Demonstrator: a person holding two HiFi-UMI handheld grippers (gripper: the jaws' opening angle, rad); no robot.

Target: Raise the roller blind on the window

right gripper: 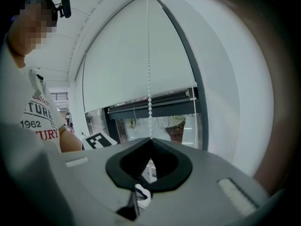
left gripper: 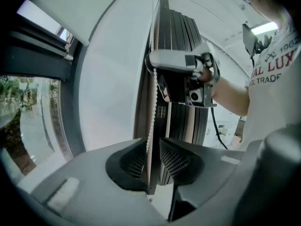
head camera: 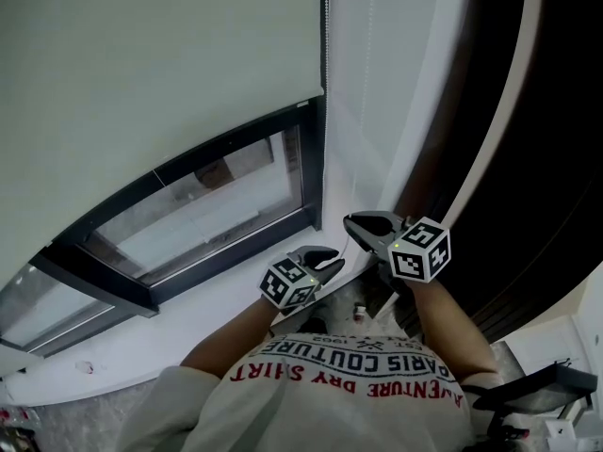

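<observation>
At the right edge of the window [head camera: 207,205], beside a white wall, a bead chain [head camera: 325,26] hangs straight down. The roller blind [head camera: 160,55] covers the upper part of the glass. Its bottom edge is partway down, and bare glass shows below it.

A person stands close, holding both grippers at the chain with forearms reaching forward and the tools pointing slightly downward.

The right gripper [head camera: 363,224] is clamped on the bead chain. In the right gripper view its jaws [right gripper: 150,139] meet at the tips, and the beads [right gripper: 149,79] rise from them in a taut vertical line. A second strand [right gripper: 194,112] hangs by the window frame.

The left gripper [head camera: 322,260] sits lower on the same chain. In the left gripper view its jaws [left gripper: 153,149] stand apart. The chain [left gripper: 151,102] runs upright through the gap, close to the left pad and clear of the right one, so nothing is gripped. The right gripper [left gripper: 151,62] shows further up the chain in this view.

The chain's long axis is vertical and crosses the left jaws' closing line. It already lies between them, so the left gripper looks ready to close where it is. A downward pull could then follow, probably hand over hand. The blind is only partly raised, so more pulls seem needed.
</observation>
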